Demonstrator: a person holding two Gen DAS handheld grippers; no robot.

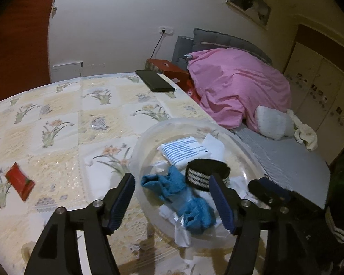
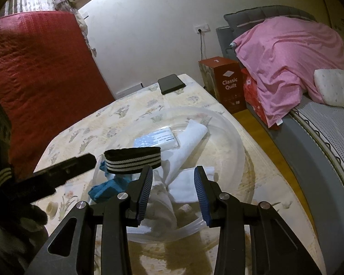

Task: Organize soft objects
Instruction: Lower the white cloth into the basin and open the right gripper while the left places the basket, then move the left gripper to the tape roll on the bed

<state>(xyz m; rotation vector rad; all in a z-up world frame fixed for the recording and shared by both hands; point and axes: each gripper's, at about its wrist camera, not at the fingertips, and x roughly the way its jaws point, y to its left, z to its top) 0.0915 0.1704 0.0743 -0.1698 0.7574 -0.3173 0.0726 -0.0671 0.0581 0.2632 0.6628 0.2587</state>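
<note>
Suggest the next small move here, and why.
Probably retract the open left gripper: the black striped band, blue cloth and white towels already sit in the clear bowl, and both it and the right gripper are open and empty.

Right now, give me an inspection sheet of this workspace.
Surface: table under a floral cloth.
Job's things: clear plastic bowl holds a blue sock, a black band with white stripes, white cloths and a printed packet.
Clutter: red packet, black case at the far edge, small white ring beside the bowl.
Grippers: left gripper open above the sock; right gripper open above the white cloths; neither holds anything.
Cables: one black cord hanging from a wall socket.
Surroundings: bed with pink cover, white pillow, red quilt box.
</note>
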